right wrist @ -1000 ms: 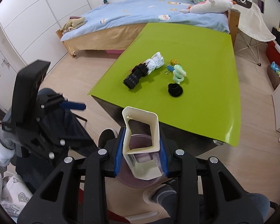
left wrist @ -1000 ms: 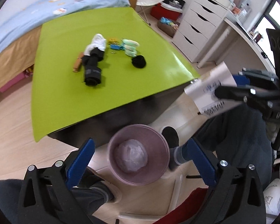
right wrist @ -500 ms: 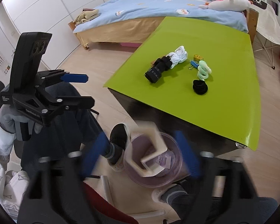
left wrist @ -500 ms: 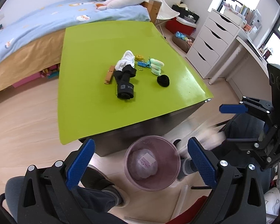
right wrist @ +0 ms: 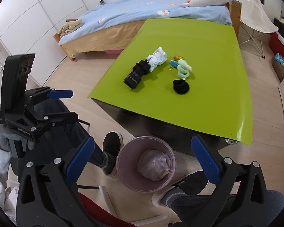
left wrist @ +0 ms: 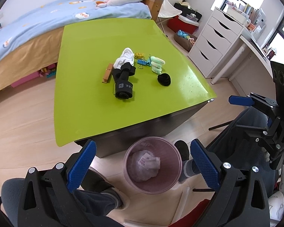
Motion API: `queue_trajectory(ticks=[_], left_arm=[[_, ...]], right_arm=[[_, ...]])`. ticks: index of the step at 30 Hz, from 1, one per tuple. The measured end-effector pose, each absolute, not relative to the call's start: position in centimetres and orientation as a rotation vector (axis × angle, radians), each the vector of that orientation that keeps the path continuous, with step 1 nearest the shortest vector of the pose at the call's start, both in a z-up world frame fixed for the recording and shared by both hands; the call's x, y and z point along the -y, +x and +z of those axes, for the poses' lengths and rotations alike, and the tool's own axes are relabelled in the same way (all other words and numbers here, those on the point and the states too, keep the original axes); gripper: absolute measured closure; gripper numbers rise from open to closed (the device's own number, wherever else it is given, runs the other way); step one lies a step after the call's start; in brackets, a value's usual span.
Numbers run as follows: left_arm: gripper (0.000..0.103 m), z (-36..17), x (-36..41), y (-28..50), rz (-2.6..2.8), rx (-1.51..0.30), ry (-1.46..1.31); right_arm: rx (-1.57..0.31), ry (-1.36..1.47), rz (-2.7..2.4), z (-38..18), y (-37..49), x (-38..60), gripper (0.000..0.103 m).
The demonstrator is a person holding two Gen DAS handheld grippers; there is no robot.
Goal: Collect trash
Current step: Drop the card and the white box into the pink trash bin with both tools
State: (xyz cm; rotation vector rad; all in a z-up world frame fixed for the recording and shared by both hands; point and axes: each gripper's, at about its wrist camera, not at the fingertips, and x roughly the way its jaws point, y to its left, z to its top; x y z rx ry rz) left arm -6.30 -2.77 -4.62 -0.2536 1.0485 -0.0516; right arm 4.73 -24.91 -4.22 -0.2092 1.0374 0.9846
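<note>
Bin (left wrist: 152, 165): sitting on floor at bench (left wrist: 96, 109) near edge, holding trash (left wrist: 146, 165).
Left gripper (left wrist: 142, 162): hovering over bin, fingers apart, carrying nothing.
Right gripper (right wrist: 142, 160): likewise, fingers apart.
Socks (left wrist: 124, 71): lying mid-bench, likely not trash.

Mid-bench (left wrist: 85, 94), a black sock roll (left wrist: 124, 86) touches a white sock roll (left wrist: 126, 57); a wooden clothespin (left wrist: 107, 73) lies beside them. Toward the bench's right edge sits a black hair tie (left wrist: 163, 79).
</note>
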Motion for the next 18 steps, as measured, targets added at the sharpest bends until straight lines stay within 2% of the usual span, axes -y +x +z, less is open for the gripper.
queue_trajectory(ticks=[18], left_arm=[[0.007,-4.4,1.0,-2.3,-0.039,-1.011,-0.268]], right_arm=[[-1.02,-0.348,0.877,-4.3,12.1,20.2,0.003]])
